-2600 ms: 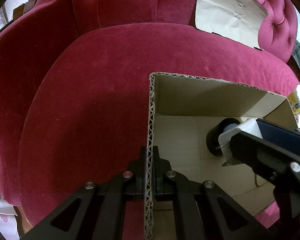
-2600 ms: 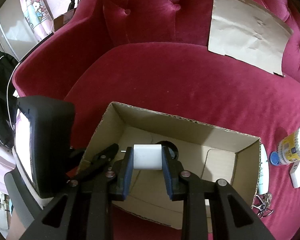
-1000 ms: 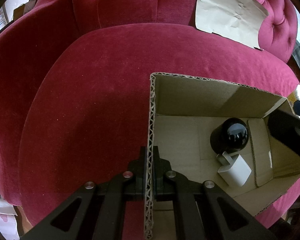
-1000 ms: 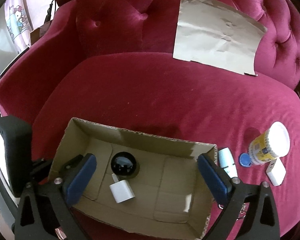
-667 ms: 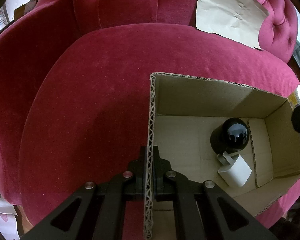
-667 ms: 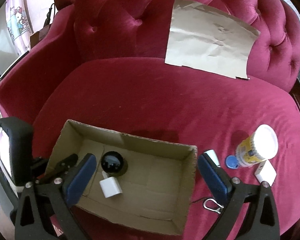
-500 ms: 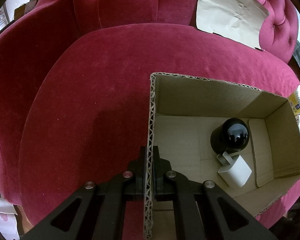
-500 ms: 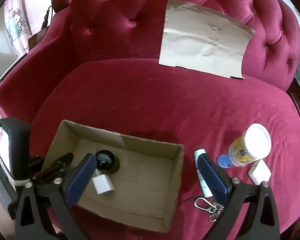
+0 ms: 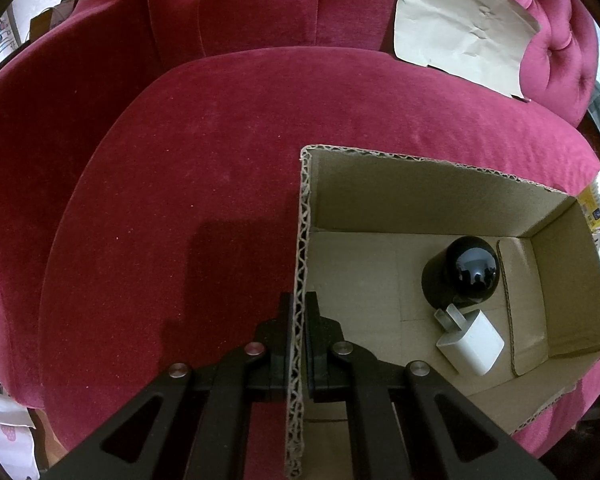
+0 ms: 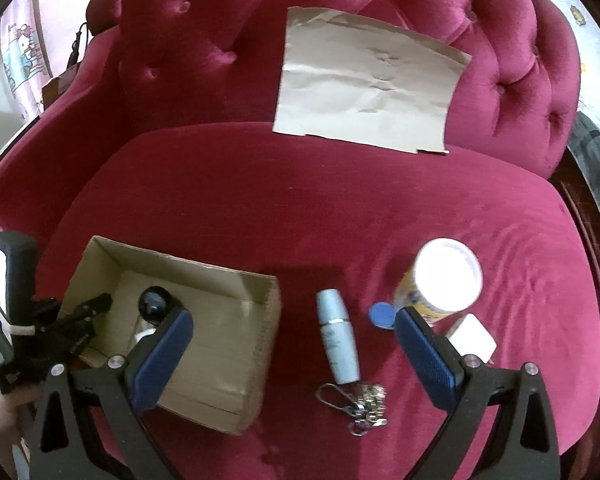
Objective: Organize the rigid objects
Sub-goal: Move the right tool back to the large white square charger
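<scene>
1. Crimson velvet sofa carries everything; a cardboard box sits on its seat cushion.
2. Left gripper is clamped on the box's near wall, steadying it.
3. Inside the box lie a black round device and a white charger, touching.
4. Right gripper hangs wide open and empty above a pale blue tube, beside the box.
5. Likely next: lower straight, pads either side of the tube's middle, clear of the keyring at its near end.
</scene>
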The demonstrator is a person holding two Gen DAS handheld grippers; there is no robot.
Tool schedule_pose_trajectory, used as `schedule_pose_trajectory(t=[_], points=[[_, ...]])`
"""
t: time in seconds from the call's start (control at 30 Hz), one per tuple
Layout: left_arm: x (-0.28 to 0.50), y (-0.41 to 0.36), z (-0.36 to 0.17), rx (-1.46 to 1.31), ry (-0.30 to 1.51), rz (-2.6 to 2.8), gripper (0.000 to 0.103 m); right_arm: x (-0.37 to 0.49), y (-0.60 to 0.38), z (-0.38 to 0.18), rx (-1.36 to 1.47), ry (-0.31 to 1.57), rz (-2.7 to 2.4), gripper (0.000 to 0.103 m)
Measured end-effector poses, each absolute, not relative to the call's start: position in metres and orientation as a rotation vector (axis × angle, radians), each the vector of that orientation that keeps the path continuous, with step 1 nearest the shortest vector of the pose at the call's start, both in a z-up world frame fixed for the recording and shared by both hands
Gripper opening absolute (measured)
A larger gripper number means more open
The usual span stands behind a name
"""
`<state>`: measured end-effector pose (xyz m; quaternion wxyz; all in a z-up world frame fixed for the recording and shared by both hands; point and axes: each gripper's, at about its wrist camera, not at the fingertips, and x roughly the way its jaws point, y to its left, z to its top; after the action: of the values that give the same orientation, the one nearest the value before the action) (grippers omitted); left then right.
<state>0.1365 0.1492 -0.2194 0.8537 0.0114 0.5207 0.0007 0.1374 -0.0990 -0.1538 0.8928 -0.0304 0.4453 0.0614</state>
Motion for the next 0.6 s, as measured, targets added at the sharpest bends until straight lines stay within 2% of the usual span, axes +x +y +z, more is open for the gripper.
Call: schedule_pose_trajectory(t=[0.6], points=[[0.138,0.149,-0.220,0.028,1.097,0.009,0.005,0.131,-0.179,-0.153,-0.076,0.926,-0.008,0.103]])
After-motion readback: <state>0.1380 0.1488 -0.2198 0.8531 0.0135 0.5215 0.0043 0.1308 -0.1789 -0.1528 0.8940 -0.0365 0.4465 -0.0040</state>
